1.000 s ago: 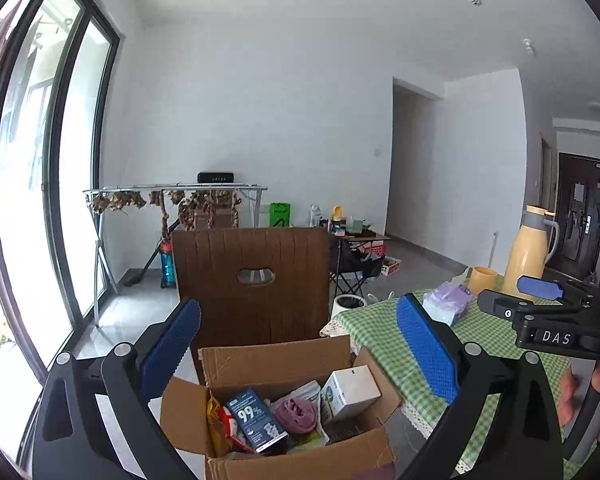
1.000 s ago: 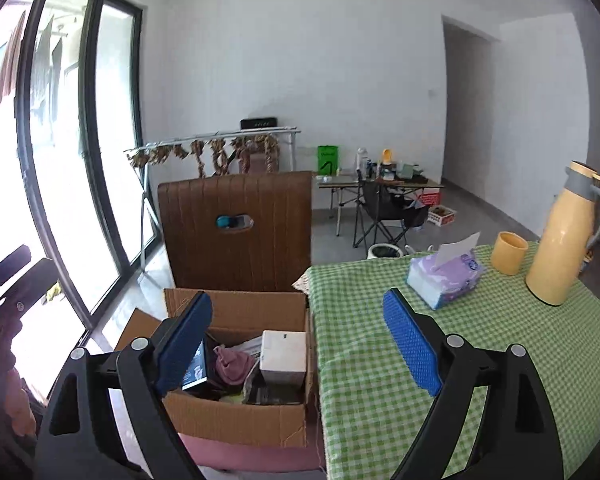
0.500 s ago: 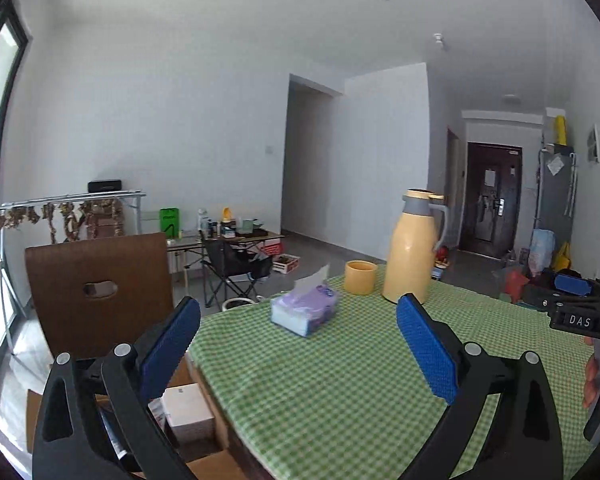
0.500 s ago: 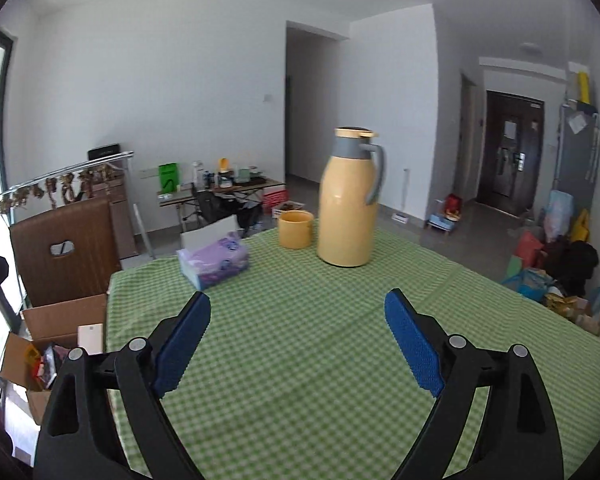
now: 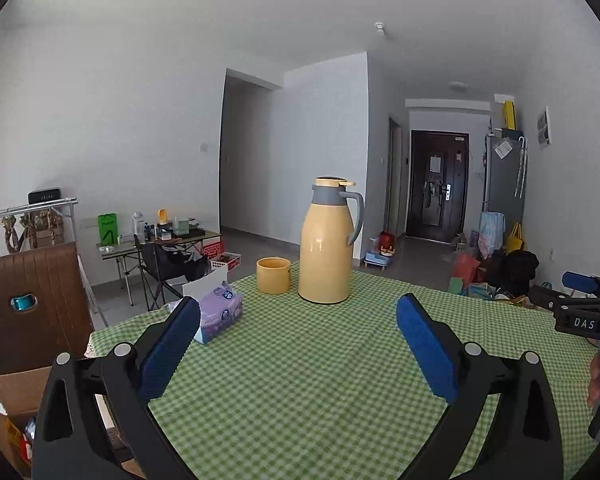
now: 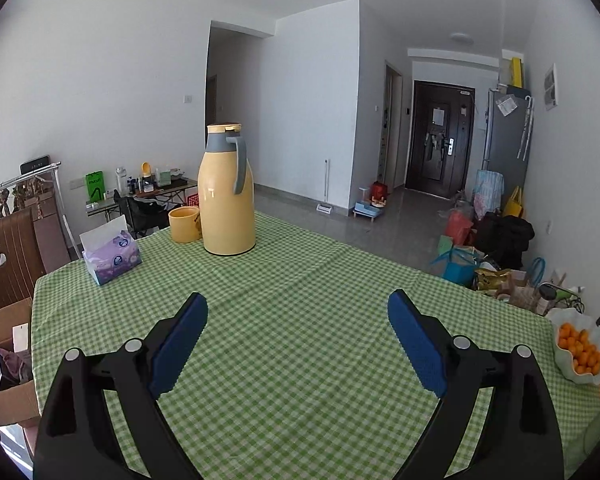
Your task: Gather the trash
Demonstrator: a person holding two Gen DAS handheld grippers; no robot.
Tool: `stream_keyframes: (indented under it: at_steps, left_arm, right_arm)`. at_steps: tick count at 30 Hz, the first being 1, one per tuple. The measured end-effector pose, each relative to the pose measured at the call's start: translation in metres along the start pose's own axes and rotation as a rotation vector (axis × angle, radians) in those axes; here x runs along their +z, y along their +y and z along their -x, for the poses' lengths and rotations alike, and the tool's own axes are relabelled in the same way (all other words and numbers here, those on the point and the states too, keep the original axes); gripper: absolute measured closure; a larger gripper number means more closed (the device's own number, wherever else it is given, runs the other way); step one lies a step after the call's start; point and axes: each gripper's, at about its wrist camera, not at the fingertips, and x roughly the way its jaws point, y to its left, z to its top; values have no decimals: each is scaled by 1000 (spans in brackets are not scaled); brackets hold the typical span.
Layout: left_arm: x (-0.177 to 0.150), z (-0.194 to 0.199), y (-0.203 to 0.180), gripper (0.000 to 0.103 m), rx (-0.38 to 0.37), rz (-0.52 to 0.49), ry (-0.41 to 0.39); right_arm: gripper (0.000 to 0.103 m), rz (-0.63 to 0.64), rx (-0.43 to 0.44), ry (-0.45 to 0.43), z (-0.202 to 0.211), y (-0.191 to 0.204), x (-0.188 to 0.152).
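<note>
A cardboard box (image 5: 8, 396) with packets and wrappers inside sits on the floor off the table's left end; it also shows in the right wrist view as the cardboard box (image 6: 8, 360). My left gripper (image 5: 298, 304) is open above the green checked tablecloth (image 5: 300, 380), with nothing between its blue pads. My right gripper (image 6: 297, 298) is open too, empty, over the same tablecloth (image 6: 300, 360). The right gripper's black body (image 5: 580, 320) shows at the left view's right edge, held by a hand.
A yellow thermos jug (image 5: 329, 244), a yellow cup (image 5: 273, 275) and a purple tissue pack (image 5: 218, 312) stand at the table's far side. A white bowl of oranges (image 6: 580, 352) sits at the right edge. A brown chair (image 5: 32, 304) stands beyond the box.
Both views have swung right, away from the box and the brown chair and onto the table top with the jug. Both grippers stayed open and empty.
</note>
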Motion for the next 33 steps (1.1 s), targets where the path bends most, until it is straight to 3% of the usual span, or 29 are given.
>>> stream_keyframes:
  at_steps: [6,13,20,33]
  left_arm:
    - [1,7,-6,8,4,-13,-5]
    - [-2,47,-2,8,31,-16,-17]
    - [-15,115,6,8,79,10,-26]
    - [-59,248,-1,8,114,8,-14]
  right_arm:
    - [15,1,10,0,7,-3,-2]
    - [15,-1,35,-15,33,-2,-8]
    - [15,25,59,-32,80,15,-29]
    - [15,114,107,-44,175,58,-98]
